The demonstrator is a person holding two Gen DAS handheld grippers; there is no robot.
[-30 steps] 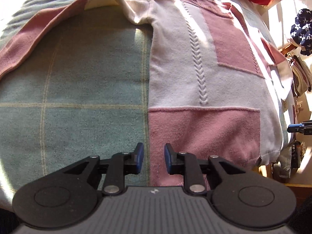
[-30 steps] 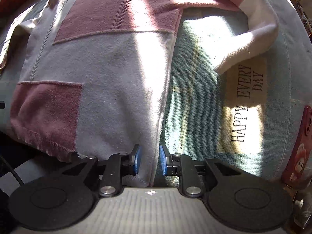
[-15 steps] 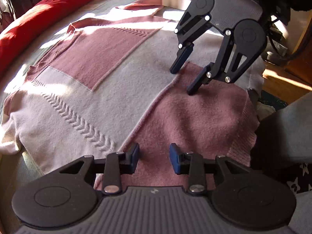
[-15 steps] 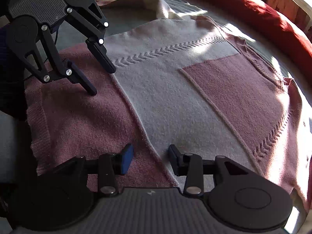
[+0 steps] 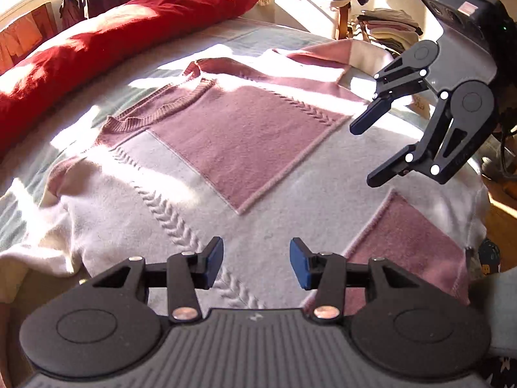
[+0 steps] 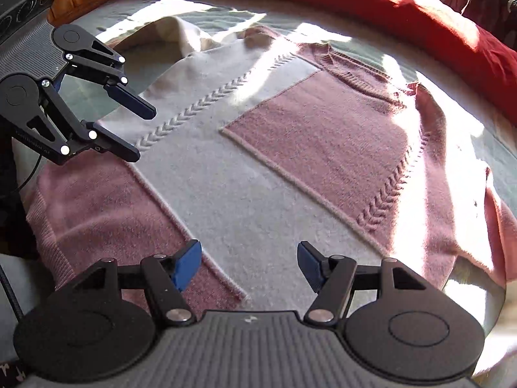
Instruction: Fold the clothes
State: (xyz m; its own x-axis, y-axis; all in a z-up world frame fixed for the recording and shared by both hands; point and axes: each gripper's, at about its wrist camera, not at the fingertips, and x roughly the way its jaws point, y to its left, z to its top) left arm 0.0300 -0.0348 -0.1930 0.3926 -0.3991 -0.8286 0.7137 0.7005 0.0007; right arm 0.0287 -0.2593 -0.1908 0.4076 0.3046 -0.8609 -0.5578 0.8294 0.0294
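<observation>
Sweater [image 5: 245, 148] flat beside red bedding [image 5: 106, 29].

Strong sunlight fell in patches across a bed [image 5: 245, 37] with a pale green cover; a red blanket [image 5: 97, 35] lay along its far edge, folded clothes [image 5: 387, 29] stacked beyond.
</observation>
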